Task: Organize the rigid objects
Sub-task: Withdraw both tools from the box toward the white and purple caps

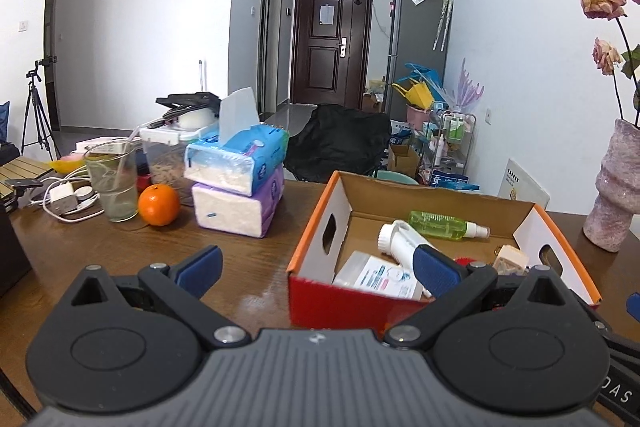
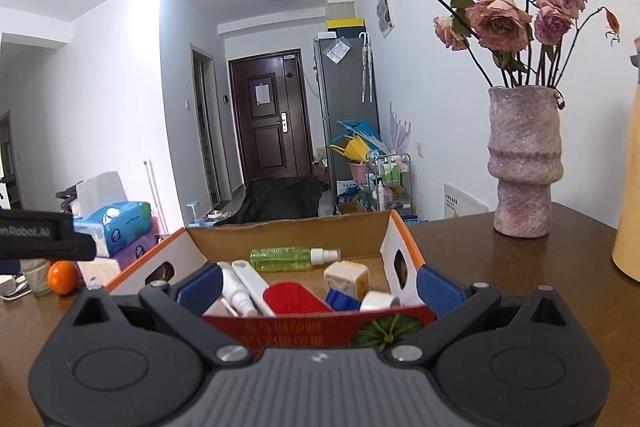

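Cardboard box [image 2: 404, 247] sits on the brown bench [image 2: 500, 267] before both grippers – left gripper [image 1: 318, 269] and right gripper [image 2: 318, 283] jaws wide, empty; inside lie a red brush [image 2: 292, 299], white tube [image 2: 236, 287], then green spray bottle [image 2: 288, 258] – pink vase [image 2: 524, 163] farther right

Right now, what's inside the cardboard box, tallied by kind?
In the box:
Spray bottles: 2 (green, white)
Lint brush, red pad: 1
Flat white packet: 1
Beige cube: 1
Blue piece: 1
White cap-like item: 1
Total: 7 visible
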A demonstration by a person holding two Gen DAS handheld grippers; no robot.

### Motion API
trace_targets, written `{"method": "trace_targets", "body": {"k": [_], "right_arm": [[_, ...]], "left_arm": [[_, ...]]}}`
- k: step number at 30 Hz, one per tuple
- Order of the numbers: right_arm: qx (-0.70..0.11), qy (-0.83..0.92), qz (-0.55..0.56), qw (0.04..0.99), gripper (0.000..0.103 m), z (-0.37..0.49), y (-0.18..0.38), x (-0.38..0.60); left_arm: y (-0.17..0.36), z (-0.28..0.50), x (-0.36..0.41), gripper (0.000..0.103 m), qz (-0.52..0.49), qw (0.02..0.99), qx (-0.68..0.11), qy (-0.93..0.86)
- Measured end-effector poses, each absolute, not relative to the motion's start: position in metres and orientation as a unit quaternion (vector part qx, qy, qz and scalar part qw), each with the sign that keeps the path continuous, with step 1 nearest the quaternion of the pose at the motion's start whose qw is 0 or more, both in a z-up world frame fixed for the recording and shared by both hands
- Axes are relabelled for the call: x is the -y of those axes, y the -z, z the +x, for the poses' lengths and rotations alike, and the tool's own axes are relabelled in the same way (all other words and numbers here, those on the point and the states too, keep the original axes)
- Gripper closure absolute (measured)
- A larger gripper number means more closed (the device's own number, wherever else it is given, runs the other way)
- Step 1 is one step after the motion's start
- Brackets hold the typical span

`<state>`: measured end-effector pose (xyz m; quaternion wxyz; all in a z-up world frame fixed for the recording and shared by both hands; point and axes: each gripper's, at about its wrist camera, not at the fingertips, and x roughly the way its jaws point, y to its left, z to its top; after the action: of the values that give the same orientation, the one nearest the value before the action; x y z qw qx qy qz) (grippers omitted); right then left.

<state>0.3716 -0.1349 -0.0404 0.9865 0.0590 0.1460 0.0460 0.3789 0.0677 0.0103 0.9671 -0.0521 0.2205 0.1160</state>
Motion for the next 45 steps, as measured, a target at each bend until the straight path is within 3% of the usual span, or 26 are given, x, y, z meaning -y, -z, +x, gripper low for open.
{"method": "trace_targets", "body": {"k": [24, 45], "right_arm": [[-0.173, -0.069, 0.04, 0.982, 0.0, 0.3, 0.045, 0.117], [-0.234, -0.066, 0.01, 0.97, 0.0, 0.296, 0.07, 0.094]], "left_arm": [[0.0, 0.309, -0.079, 0.0, -0.035, 0.963, -0.251, -0.097], [0.027, 0.306, -0.108, 0.0, -0.033, 0.949, -0.303, -0.079]]}}
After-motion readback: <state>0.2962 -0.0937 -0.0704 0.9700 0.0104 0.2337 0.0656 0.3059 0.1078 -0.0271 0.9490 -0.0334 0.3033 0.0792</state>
